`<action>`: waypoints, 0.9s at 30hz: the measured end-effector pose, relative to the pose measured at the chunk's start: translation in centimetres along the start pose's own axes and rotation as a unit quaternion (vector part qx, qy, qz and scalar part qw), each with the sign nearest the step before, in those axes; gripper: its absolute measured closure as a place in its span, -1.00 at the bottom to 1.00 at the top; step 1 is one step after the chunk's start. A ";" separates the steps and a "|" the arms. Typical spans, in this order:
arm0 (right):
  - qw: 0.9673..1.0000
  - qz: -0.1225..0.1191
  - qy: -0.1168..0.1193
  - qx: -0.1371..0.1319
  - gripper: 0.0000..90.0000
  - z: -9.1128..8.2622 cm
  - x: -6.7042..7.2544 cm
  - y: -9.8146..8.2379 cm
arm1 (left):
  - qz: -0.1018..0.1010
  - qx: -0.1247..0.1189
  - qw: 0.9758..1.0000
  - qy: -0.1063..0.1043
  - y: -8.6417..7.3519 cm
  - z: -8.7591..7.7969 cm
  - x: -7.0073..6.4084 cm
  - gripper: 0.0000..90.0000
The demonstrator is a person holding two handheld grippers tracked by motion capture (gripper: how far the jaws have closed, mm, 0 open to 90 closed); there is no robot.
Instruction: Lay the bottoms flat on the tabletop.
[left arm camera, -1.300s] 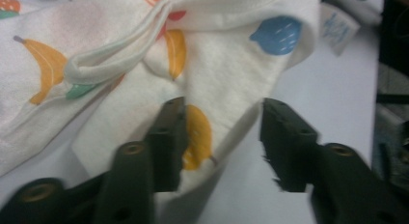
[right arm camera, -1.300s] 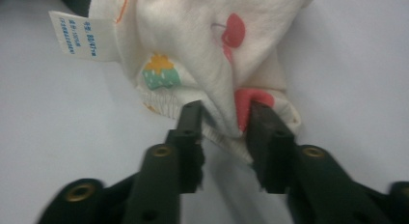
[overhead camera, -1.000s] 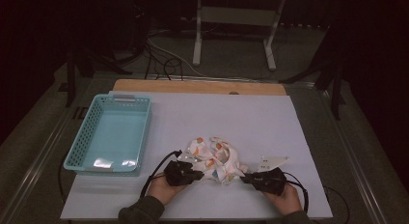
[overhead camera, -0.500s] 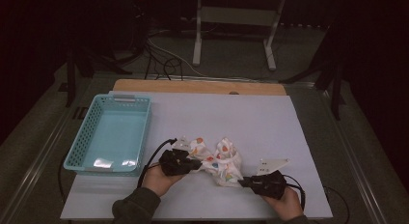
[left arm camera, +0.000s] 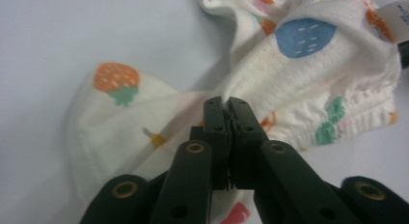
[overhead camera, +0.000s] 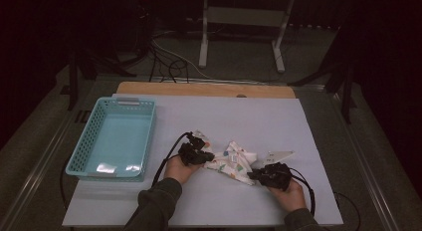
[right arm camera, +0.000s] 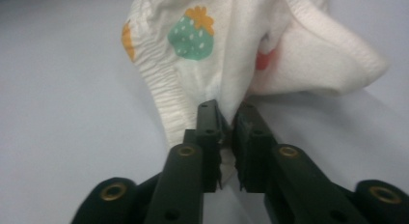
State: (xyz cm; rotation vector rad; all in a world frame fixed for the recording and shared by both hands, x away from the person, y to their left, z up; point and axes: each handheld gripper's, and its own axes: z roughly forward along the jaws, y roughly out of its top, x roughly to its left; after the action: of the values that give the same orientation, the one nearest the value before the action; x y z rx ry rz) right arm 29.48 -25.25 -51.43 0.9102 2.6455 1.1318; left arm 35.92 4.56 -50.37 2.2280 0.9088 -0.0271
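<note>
A white cloth (overhead camera: 231,161) printed with coloured fruit lies crumpled on the white table sheet (overhead camera: 259,116), stretched slantwise between my two grippers. My left gripper (overhead camera: 204,158) is shut on the cloth's left end. In the left gripper view its jaws (left arm camera: 225,104) pinch a fold of the cloth (left arm camera: 299,74). At the lower right end, my right gripper (overhead camera: 252,175) holds the cloth. Its jaws (right arm camera: 227,110) have just been opening a little, and a gathered fold of cloth (right arm camera: 217,64) is still pulled tight between them.
A light blue plastic basket (overhead camera: 149,136) stands on the left part of the table, a hand's width from the left gripper. A wooden strip (overhead camera: 204,89) marks the table's far edge. Beyond it are dark floor, cables and a white metal stand (overhead camera: 204,42).
My left hand has moved away from the person, toward the far side, taking its end of the cloth along. The cloth now lies stretched slantwise. The right hand has shifted only slightly.
</note>
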 end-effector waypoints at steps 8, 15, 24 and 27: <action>1.000 -0.002 -0.006 -0.026 0.47 -1.5 0.3 -0.4 | 0.001 -0.023 1.000 -0.007 -0.1 -2.2 -0.1 0.58; 0.999 -0.018 -0.007 -0.049 0.41 -3.4 1.4 -0.9 | 0.012 -0.044 0.999 -0.005 -0.5 -4.4 -0.5 0.53; 0.998 -0.057 0.016 -0.029 0.38 -2.1 2.7 -0.8 | 0.011 -0.075 0.997 -0.031 -1.6 -6.5 -1.1 0.53; 0.998 -0.062 0.013 -0.017 0.34 -1.4 2.5 -0.8 | 0.017 -0.074 0.996 -0.043 -2.5 -6.7 -1.3 0.51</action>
State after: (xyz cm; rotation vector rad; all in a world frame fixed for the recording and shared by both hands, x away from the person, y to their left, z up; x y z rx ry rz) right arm 26.64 -25.10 -50.72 0.7190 2.6533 1.1632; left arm 31.85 9.19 -46.57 2.0875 0.8008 -0.0382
